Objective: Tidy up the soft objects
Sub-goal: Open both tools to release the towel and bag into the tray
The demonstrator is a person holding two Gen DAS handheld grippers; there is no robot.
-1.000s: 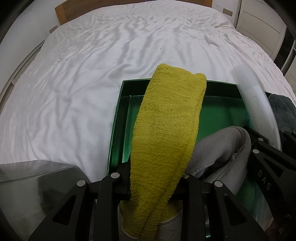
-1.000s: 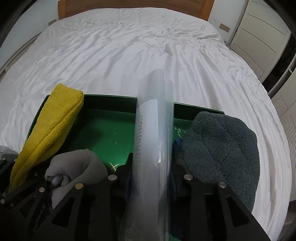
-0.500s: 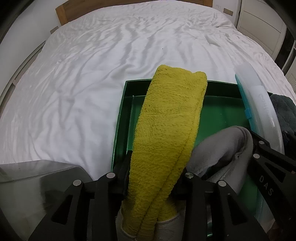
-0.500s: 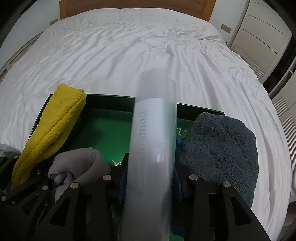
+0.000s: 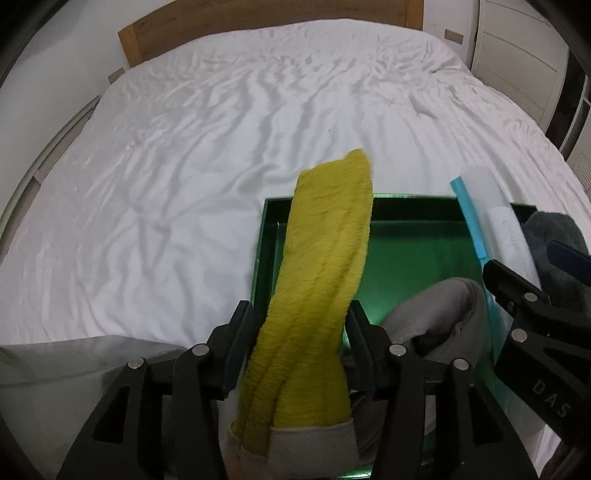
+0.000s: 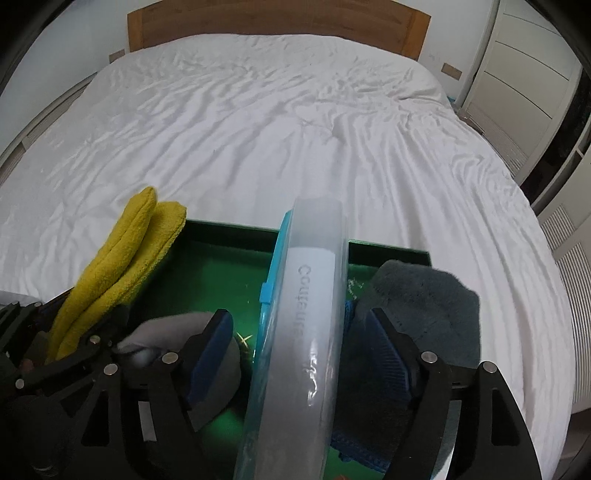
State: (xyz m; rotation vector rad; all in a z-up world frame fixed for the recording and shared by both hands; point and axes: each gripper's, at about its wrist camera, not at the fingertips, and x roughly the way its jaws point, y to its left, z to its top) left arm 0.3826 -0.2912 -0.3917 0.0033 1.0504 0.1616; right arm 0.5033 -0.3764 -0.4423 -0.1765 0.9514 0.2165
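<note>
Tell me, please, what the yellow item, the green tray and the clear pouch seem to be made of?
Yellow towel: looks like cotton terry, with a nubby looped pile and soft folds. Green tray: probably lacquered card or plastic, given its glossy, reflective floor and thin rigid walls. Clear pouch: flexible frosted plastic film with a blue zip edge.

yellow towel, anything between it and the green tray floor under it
Nothing visible. The yellow towel stands along the green tray's left wall between the opening left gripper pads; the grey cloth lies beside it.

A home bedroom is indicated: white-sheeted bed [image 6: 280, 140], wooden headboard [image 6: 277, 22] at 12 o'clock, wardrobe [image 6: 524, 66] at 2 o'clock.
</note>
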